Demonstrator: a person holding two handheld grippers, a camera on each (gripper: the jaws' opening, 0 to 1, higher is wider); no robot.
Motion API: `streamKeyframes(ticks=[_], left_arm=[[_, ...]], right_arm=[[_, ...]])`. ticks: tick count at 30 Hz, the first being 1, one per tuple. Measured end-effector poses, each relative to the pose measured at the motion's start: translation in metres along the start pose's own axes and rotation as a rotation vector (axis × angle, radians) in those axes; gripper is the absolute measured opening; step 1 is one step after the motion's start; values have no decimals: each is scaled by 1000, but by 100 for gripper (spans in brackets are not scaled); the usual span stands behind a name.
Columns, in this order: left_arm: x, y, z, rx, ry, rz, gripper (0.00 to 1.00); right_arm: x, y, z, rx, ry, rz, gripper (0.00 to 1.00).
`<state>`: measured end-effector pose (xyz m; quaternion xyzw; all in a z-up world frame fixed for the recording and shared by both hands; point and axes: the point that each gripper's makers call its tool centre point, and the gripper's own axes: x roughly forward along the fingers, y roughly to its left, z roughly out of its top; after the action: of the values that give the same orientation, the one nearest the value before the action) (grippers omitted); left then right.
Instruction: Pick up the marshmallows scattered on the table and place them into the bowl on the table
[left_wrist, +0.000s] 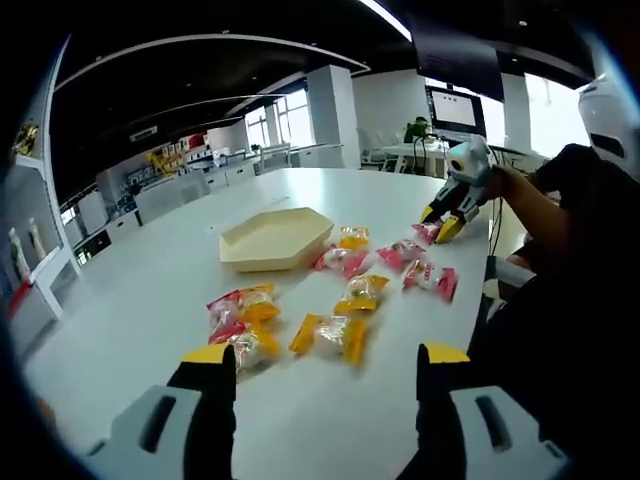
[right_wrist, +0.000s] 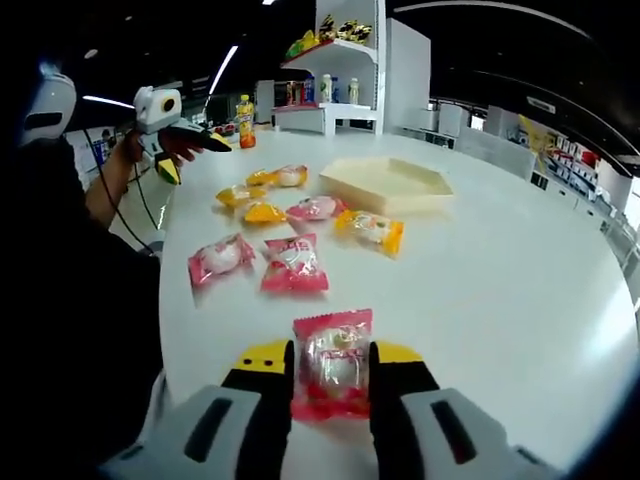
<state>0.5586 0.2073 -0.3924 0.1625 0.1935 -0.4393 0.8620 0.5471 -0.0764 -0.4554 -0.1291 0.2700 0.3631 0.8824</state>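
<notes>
- Presently held: one pink-wrapped marshmallow (right_wrist: 333, 365), pinched between the fingers of the right gripper (right_wrist: 332, 372) at the near edge of the desk (right_wrist: 520, 290); the same gripper appears in the left gripper view (left_wrist: 440, 222), low over the packets at the far side.
- Left gripper (left_wrist: 325, 372): fingers spread wide, holding nothing, hovering above the desk just short of the nearest packets.
- Loose stock: pink packets (right_wrist: 293, 264) and yellow packets (left_wrist: 331, 334) lie scattered on the desk, none touching the bowl; a few sit just beside its rim.
- Bowl (left_wrist: 276, 240): shallow, six-sided, cream-coloured, resting on the desk beyond the scatter and appearing to hold nothing yet.
- Handling, by judgement: each packet looks very light and soft, a puffy sweet inside thin crinkly film (likely slippery against the fingers).
- Where to take hold: across the plump middle, where the sweet gives and fills the grip; the flat crimped ends look prone to sliding out.
- Pressure: gentle closure should suffice, since a hard squeeze could crush the contents.
</notes>
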Motion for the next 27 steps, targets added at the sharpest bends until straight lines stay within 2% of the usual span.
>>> streamKeyframes(ticks=[18, 27], left_arm=[[-1, 2, -1, 1, 3, 4, 72], [-1, 2, -2, -3, 3, 5, 72]], right_arm=[[1, -2, 2, 21, 2, -34, 24], [1, -3, 2, 8, -1, -26, 22]])
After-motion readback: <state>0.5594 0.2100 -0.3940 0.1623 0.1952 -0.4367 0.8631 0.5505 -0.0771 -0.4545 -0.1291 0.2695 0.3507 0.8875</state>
